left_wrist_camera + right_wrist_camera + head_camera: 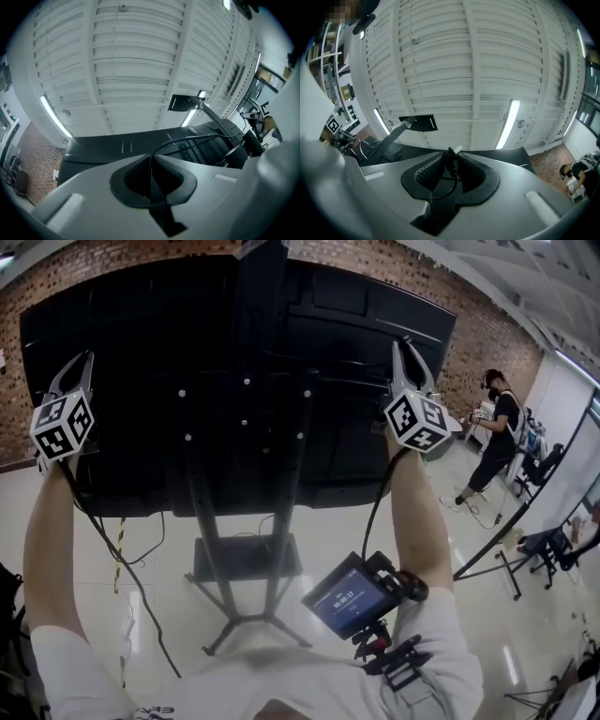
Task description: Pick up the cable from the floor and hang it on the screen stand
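Holds the left gripper (82, 360) at the upper left of the head view and the right gripper (406, 345) at the upper right, one at each side of the screen's black back (187, 352). Probably spreads them this wide and this high so that the length between can be draped over the top of the screen stand (211, 540), not yet hung.

Pinches the thin black cable (187, 138) in the left gripper (151, 159), jaws all but together on it, at the lower middle of the left gripper view. Lets it arc away to the right, toward the screen's upper edge (117, 145). Clamps the cable's white-tipped end (457, 149) in the right gripper (449, 157), jaws partly apart around it, with a small loop drooping below the pads. Grips near the end, likely to keep it from slipping through.

Cannot trace the stretch between the two grips in the head view.

Counted: two grippers, two marker cubes, one cable, one screen, one stand with two uprights, one small display (352, 598) near the right forearm, one bystander (492, 427) at the right edge.
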`<state>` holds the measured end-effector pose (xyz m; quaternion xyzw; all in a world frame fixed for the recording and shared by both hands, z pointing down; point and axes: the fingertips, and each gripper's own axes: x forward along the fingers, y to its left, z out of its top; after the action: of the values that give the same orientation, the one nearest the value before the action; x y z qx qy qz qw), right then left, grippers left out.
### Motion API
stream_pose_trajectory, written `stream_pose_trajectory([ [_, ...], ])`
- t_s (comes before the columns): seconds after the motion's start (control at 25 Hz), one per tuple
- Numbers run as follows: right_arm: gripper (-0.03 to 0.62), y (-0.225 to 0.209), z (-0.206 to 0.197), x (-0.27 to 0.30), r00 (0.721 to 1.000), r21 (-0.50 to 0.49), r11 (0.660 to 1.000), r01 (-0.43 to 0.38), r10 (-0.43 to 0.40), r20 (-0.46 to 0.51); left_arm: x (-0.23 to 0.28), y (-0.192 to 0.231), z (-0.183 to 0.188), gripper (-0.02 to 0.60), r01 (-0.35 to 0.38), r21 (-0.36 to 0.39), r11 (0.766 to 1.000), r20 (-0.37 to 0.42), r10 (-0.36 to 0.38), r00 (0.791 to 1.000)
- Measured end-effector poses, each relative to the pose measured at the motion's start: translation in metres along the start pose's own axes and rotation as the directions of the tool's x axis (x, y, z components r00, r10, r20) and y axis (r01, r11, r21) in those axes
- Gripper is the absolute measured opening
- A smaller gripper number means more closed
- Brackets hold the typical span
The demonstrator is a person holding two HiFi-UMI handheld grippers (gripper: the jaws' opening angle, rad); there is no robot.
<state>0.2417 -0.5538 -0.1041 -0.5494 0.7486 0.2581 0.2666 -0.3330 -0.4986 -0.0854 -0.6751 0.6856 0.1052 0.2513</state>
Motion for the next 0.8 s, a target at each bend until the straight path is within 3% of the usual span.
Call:
stream_pose_trajectory([
  [0.2, 0.101, 0.001, -0.022, 0.007, 0.999, -0.079, 0.997, -0.010, 0.007, -0.033, 0.009, -0.001, -0.011, 0.014, -0.014, 0.027, 1.000, -0.025, 0.014, 1.000],
  [0.48, 0.101, 0.005, -0.037, 0.008, 0.998, -0.118, 0.993, -0.022, 0.015, -0.062, 0.017, -0.005, -0.023, 0.011, -0.030, 0.035, 0.999, -0.045, 0.032, 0.998],
  [0.8, 0.101, 0.036, -0.043, 0.004, 0.994, -0.232, 0.969, -0.084, 0.065, -0.088, 0.016, -0.017, -0.029, 0.009, -0.015, 0.061, 0.998, -0.043, 0.017, 0.999],
])
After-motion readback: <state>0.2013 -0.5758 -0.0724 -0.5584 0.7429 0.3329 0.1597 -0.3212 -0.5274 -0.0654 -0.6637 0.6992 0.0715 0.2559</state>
